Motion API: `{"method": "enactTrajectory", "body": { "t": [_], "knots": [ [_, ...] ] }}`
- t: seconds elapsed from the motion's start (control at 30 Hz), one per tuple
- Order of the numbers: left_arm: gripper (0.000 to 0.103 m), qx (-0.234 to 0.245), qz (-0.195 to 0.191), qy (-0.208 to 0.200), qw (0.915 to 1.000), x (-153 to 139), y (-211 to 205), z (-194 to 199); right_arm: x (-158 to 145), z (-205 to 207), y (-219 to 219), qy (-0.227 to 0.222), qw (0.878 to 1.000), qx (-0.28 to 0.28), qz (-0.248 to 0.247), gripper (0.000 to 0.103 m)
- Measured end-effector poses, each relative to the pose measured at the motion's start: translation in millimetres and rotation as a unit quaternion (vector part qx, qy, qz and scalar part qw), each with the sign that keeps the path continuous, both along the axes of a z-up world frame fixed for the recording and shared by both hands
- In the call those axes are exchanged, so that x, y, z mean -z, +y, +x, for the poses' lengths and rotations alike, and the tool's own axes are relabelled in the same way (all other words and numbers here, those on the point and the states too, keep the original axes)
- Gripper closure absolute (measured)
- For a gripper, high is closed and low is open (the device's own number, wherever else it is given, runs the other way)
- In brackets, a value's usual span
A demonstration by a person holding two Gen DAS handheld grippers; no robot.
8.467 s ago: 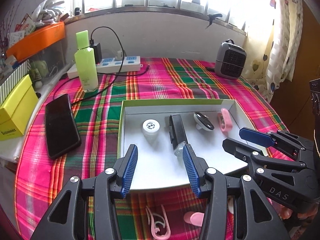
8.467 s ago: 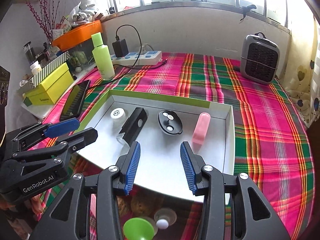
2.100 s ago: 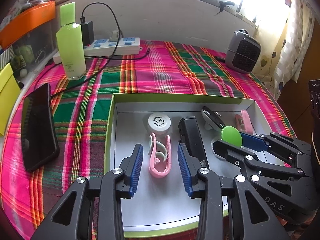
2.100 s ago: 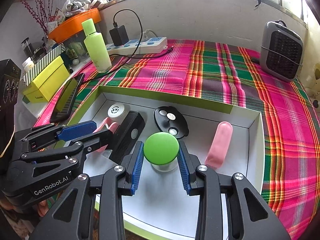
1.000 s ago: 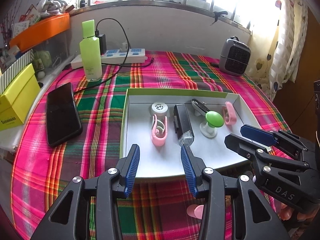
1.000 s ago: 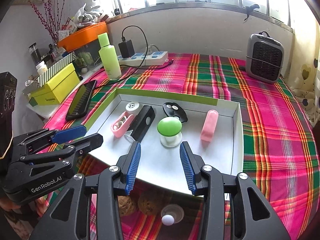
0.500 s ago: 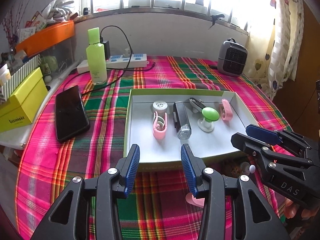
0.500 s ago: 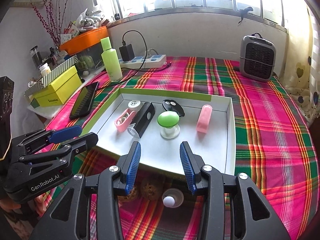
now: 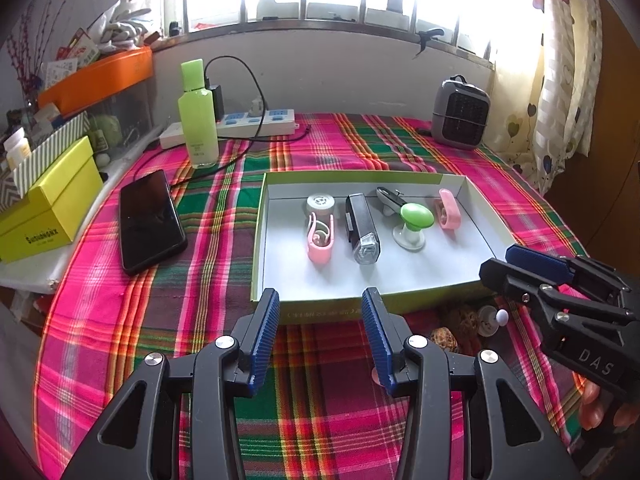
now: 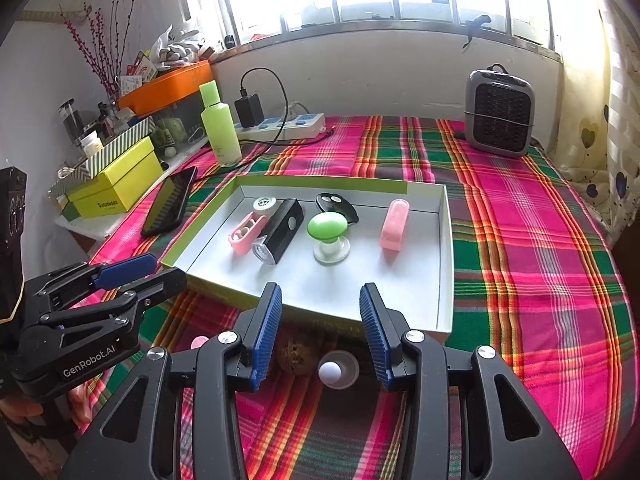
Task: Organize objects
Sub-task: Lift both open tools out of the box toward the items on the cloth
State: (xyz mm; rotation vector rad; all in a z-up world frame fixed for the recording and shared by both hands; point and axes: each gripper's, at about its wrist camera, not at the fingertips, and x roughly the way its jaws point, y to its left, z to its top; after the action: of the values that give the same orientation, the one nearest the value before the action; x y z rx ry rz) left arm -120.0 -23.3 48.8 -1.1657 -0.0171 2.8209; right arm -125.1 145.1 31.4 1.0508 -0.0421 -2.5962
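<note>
The plaid tablecloth [image 9: 340, 420] spreads under everything I see. On it sits the shallow white tray [image 10: 447, 280] with the green rim, just beyond the tips of both my claws. Behind it stand the grey heater [image 10: 500, 112] at the far right and the green bottle [image 9: 198, 116] at the far left, with the black phone [image 9: 150, 220] lying flat beside the tray. Inside the tray, in a row, lie a pink clip [image 9: 320, 240] touching a white round cap [image 9: 320, 205], a black flashlight [image 9: 360, 228], a green-topped knob [image 10: 329, 232], a black key fob [image 10: 334, 205] behind it, and a pink case [image 10: 394, 226]. My left claw [image 9: 320, 336] gapes partway, holding nothing. My right claw [image 10: 320, 332] does the same, empty, above a small white-balled cup [image 10: 338, 369] on the cloth before the tray.
</note>
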Motion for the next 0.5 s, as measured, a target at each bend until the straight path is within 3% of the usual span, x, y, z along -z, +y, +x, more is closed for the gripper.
{"method": "enactTrajectory", "body": {
  "t": [0.5],
  "knots": [
    [0.061, 0.013, 0.011, -0.006, 0.9998, 12, -6, 15, 5, 22, 14, 0.009, 1.0, 0.014, 0.016, 0.061]
  ]
}}
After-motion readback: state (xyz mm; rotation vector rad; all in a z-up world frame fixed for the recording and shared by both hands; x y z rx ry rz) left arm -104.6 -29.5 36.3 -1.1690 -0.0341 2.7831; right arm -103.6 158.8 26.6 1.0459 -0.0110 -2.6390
